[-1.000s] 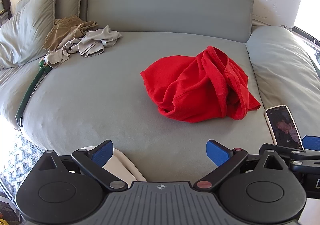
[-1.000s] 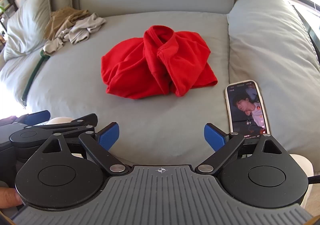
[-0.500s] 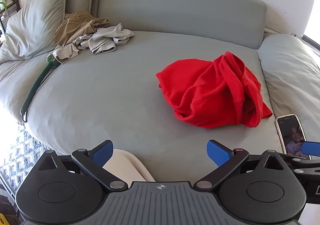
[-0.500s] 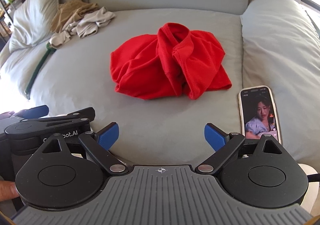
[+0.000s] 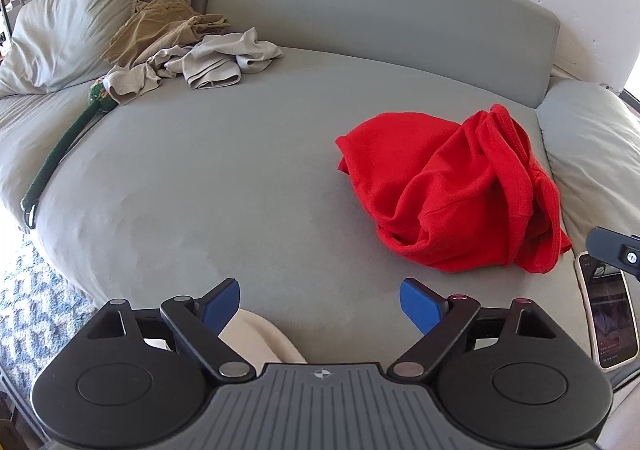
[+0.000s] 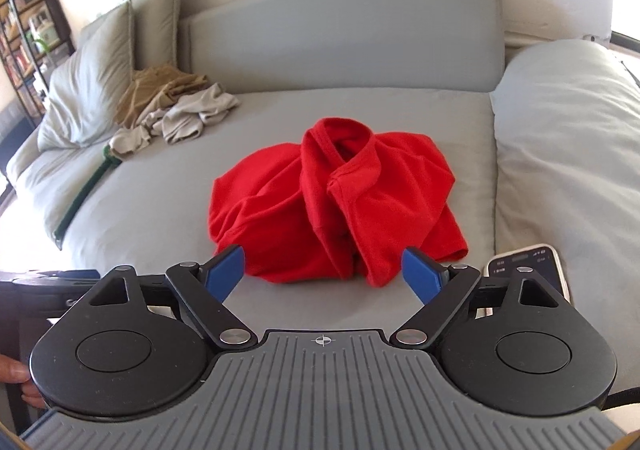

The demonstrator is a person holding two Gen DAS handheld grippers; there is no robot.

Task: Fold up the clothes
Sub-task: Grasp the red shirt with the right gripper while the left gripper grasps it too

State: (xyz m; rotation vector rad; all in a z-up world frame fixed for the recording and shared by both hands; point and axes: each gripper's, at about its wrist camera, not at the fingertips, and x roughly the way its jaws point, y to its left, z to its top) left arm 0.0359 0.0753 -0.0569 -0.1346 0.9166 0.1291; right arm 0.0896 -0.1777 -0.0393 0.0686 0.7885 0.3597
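A crumpled red garment [image 5: 452,190] [image 6: 336,202] lies in a heap on the grey bed [image 5: 224,178] [image 6: 152,202], toward its right side. My left gripper [image 5: 320,304] hovers over the bed's near edge, left of the heap, jaws wide but closing, nothing between them. My right gripper [image 6: 323,270] sits just in front of the heap's near edge, jaws also wide and closing; the blue pads [image 6: 420,270] flank the cloth's front without pressing on it. A pile of beige and tan clothes [image 5: 188,50] [image 6: 176,110] rests at the back left.
A phone [image 5: 610,314] [image 6: 528,262] with a lit screen lies on the bed right of the red heap. A green strap [image 5: 60,154] [image 6: 84,194] runs along the left edge. Pillows [image 5: 68,18] stand at the back left, a duvet [image 6: 568,154] bulges on the right. A patterned rug [image 5: 28,302] covers the floor.
Both grippers have moved forward and down toward the bed, and their jaws have narrowed a little. The right gripper has come up close to the red heap's near edge.
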